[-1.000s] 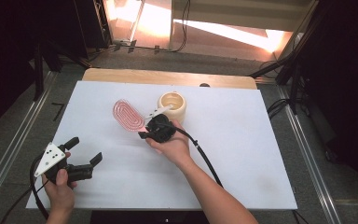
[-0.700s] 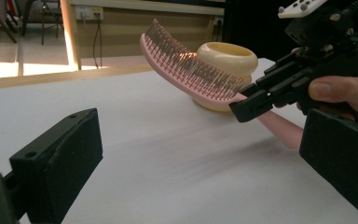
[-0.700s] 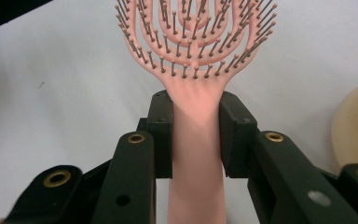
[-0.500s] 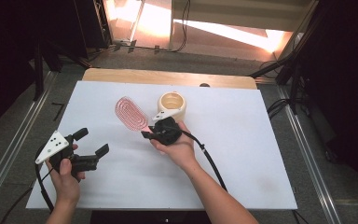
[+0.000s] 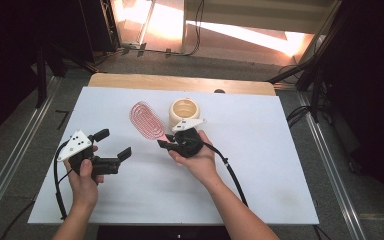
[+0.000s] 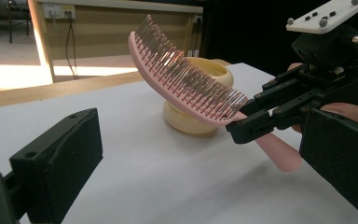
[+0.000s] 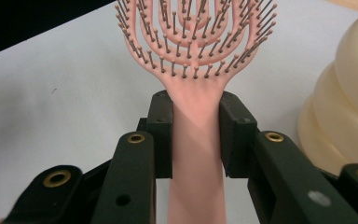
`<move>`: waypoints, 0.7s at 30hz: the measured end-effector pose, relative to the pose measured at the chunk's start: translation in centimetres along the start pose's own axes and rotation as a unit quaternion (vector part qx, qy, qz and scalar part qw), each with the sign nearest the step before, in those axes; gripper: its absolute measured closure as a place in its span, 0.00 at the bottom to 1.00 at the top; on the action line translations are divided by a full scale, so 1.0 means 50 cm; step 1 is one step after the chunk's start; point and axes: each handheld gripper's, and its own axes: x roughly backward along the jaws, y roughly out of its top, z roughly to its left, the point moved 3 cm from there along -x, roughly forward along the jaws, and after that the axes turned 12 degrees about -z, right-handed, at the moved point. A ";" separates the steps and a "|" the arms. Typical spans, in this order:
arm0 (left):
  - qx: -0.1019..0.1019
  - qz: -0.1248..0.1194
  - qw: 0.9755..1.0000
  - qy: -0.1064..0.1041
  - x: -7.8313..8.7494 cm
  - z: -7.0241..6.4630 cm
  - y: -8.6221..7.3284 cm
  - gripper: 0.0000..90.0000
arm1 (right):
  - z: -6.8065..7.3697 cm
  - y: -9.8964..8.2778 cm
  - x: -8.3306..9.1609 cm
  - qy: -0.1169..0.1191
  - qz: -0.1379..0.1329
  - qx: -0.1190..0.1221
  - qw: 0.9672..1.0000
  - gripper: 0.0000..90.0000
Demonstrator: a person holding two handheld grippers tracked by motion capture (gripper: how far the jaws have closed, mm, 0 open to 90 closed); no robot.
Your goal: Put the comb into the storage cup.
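Your right gripper (image 5: 166, 145) has its two black jaws pinched onto the handle of the pink plastic hairbrush with the open looped head (image 5: 147, 120), gripping right where the handle meets the head. The brush is lifted off the white table sheet (image 5: 280, 150), head tilted up with the bristles facing upward, and it sits just beside the cream ribbed ceramic cup (image 5: 184, 111), between that cup and your other hand. In the left gripper view the brush head (image 6: 186, 84) hangs in front of the cup (image 6: 191, 119). Your left gripper (image 5: 114, 144) has its jaws spread wide with nothing between them, held above the sheet, well apart from the brush.
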 end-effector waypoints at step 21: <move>0.021 0.013 0.999 -0.026 -0.082 -0.025 0.019 0.00 | -0.003 -0.009 0.052 -0.002 -0.040 0.012 0.999 0.75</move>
